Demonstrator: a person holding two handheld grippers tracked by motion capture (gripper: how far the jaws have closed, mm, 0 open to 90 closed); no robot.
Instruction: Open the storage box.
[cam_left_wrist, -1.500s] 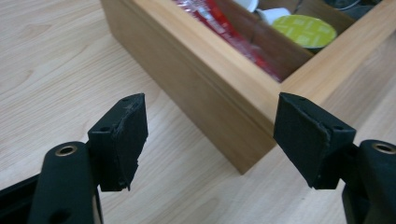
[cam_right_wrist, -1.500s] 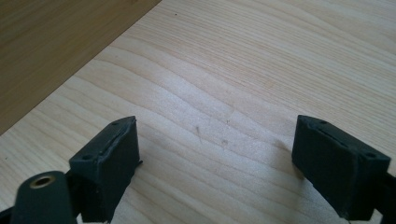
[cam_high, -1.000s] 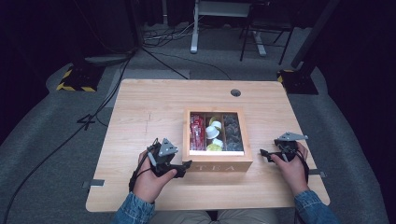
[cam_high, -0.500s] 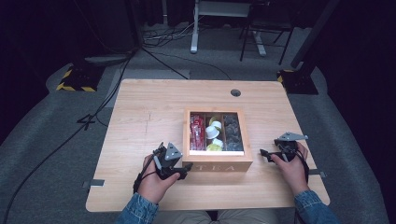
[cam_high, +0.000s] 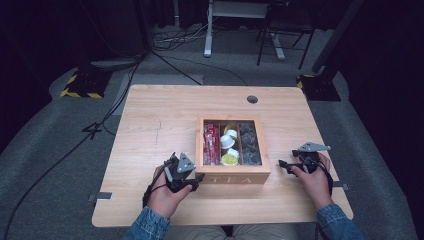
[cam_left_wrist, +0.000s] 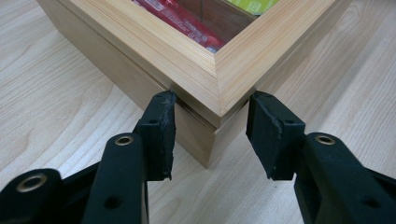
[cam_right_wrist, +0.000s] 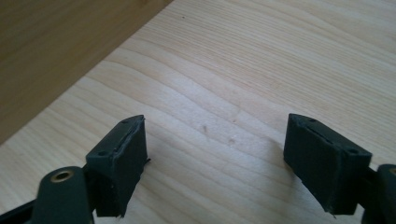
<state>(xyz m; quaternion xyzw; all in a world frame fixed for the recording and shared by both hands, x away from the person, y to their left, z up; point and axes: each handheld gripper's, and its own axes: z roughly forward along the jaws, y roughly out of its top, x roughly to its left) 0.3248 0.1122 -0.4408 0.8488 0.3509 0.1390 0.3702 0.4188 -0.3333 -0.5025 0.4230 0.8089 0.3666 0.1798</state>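
1. The left hand-held gripper (cam_high: 192, 181) sits close to the near edge of the pale wooden tabletop (cam_high: 150, 125), its jaws apart and straddling the near left corner of the light wooden tea box (cam_left_wrist: 205, 70); whether the pads touch the wood I cannot tell.
2. The right hand-held gripper (cam_high: 285, 164) rests near the right edge of the tabletop, jaws wide apart over bare wood, holding nothing, a little apart from the box's right wall.
3. The box stands toward the near edge at the tabletop's middle, its front marked "TEA", its three compartments showing.
4. Red packets (cam_high: 211, 142) fill the left compartment, white and yellow-green capsules (cam_high: 229, 147) the middle, dark packets (cam_high: 248, 142) the right.
5. A round dark hole (cam_high: 252, 99) lies near the far edge.
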